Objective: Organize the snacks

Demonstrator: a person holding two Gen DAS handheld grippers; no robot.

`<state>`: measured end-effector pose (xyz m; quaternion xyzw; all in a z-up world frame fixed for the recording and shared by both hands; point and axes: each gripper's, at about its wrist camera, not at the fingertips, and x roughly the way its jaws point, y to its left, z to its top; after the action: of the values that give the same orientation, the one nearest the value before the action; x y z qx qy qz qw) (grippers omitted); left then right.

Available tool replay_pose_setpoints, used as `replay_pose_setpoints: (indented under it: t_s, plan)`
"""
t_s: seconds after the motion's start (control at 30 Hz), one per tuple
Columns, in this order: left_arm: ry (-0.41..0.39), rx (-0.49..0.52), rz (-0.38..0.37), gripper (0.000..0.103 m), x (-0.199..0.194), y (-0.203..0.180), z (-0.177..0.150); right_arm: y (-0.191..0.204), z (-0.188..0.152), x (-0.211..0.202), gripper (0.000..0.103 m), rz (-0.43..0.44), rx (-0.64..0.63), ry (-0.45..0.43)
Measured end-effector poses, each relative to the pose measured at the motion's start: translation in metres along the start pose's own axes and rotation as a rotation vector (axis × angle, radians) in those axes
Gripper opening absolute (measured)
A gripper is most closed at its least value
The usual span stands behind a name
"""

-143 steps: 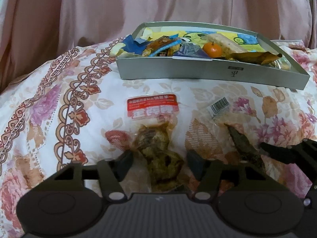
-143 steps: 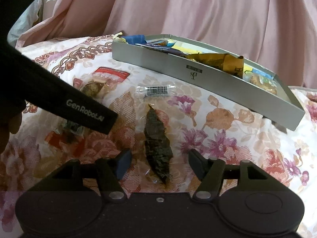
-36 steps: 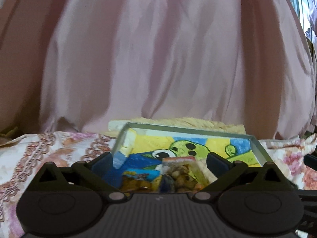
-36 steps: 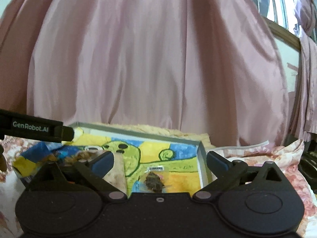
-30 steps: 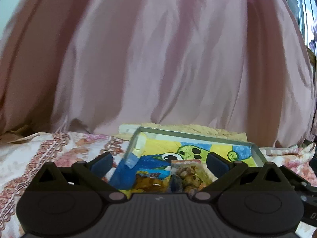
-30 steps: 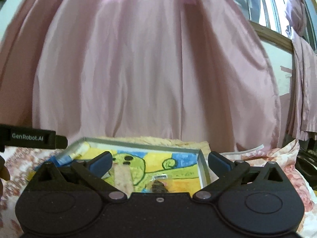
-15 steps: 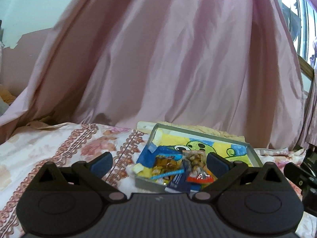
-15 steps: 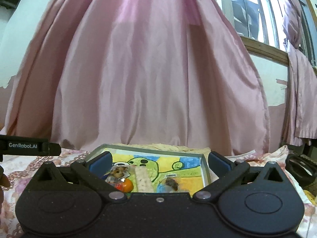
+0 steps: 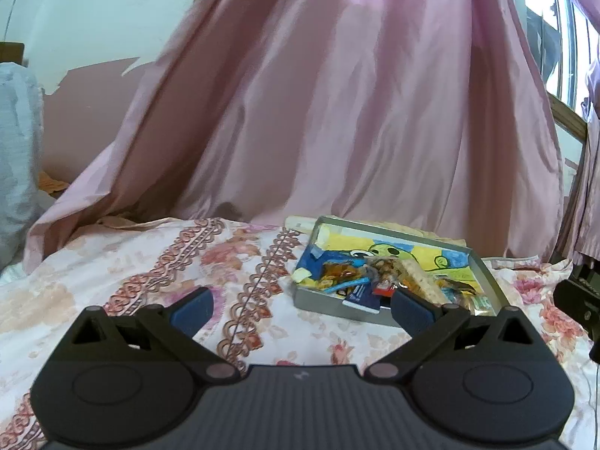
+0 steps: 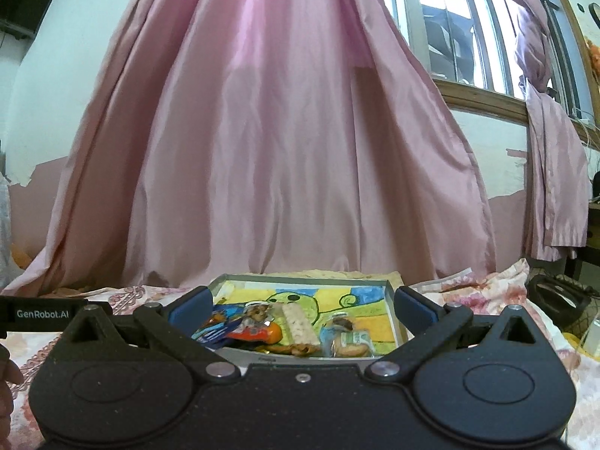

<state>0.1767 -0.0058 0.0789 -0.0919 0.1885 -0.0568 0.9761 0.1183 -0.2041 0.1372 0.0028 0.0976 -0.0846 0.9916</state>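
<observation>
Both tongs hang spread wide with nothing between their fingers: the left tongs (image 9: pixel 300 309) sit above the floral bedspread (image 9: pixel 157 273), the right tongs (image 10: pixel 300 309) just in front of the grey tray (image 10: pixel 390 302). The tray (image 9: pixel 322 302) lies flat on the bedspread, its bottom lined with a yellow, blue and green cartoon drawing (image 10: pixel 337 296). The snacks are all inside it, crowded toward the near wall: blue wrappers (image 9: pixel 360 294), a pale long cracker bar (image 10: pixel 298 320), an orange fruit (image 10: pixel 272 333), a clear pack of brown pieces with a red label (image 10: pixel 257 313) and another clear pack holding a dark snack (image 10: pixel 345 333). From the left camera, the right blue finger pad (image 9: pixel 412 309) covers part of the tray's near wall. A pink curtain (image 10: pixel 281 131) drapes down behind the bed, a window (image 10: pixel 461 22) stands to the right, and the black bar of the left tool (image 10: pixel 41 313) juts in at the right camera's left edge, with part of a hand (image 10: pixel 7 375) below it.
</observation>
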Motion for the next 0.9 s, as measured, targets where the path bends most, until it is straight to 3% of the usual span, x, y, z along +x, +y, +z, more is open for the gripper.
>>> replay_pose_setpoints:
  t_s: [0.43, 0.9]
  plan:
    - [0.003, 0.106, -0.005, 0.103, -0.045, 0.006, -0.023, 0.013, -0.020, -0.046, 0.102, 0.004, 0.023, 0.026]
    - [-0.016, 0.132, 0.001, 0.103, -0.072, 0.014, -0.045, 0.016, -0.051, -0.085, 0.102, -0.007, 0.053, 0.039]
